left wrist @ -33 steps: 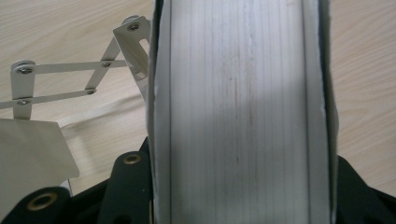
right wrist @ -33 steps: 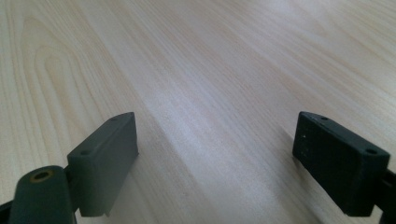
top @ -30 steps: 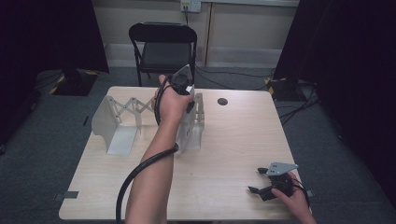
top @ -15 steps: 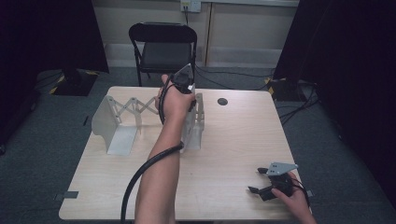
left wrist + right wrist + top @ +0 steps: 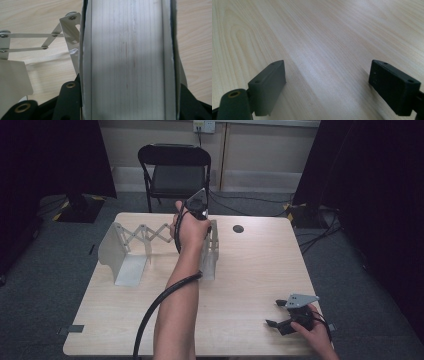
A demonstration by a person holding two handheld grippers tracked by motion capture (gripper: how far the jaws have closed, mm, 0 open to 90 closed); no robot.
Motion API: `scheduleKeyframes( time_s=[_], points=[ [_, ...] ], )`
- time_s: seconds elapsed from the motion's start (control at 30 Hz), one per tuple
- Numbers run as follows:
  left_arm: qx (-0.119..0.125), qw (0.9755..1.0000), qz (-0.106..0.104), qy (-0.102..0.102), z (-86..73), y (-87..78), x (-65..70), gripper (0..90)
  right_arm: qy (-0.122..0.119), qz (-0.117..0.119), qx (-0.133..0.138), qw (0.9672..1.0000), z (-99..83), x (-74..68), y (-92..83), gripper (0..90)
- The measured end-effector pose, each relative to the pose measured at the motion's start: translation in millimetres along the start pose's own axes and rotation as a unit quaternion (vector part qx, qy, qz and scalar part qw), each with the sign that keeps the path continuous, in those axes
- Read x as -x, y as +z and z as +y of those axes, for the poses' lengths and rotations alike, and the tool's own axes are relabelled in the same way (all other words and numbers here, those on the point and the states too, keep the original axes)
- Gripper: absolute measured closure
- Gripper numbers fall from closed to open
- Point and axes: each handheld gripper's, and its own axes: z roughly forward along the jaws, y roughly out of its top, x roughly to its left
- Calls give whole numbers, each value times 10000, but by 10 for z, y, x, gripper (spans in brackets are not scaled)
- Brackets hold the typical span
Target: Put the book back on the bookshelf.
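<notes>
The left gripper [image 5: 199,212] is clamped on the top edge of the right end plate [image 5: 214,247] of an expanding metal bookend rack [image 5: 145,236], which stands on the far half of the table [image 5: 250,270]. In the left gripper view the plate edge [image 5: 127,60] runs straight up between the two jaws, pressed from both sides.

Key relation: the rack's long axis runs left to right across the table, with the scissor links [image 5: 30,42] stretching away from the gripped plate toward the left end plate [image 5: 117,255]. Any slide to open or close the rack would go along that axis.

The right gripper [image 5: 287,316] sits near the table's near right corner, well apart from the rack, jaws spread wide and holding nothing.

Hidden: the forearm covers the rack's middle, so link spread there is unclear.
</notes>
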Motion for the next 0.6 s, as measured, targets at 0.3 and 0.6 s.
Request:
scheduleKeyframes(
  time_s=[0.3,0.6],
  points=[
    [-77,9999,94,-64,21,43,-2,525,1,1,-1,10000,0,0,0,137],
    [-110,9997,124,-178,39,63,25,526,6,-3,-2,10000,0,-1,0,137]
  ],
)
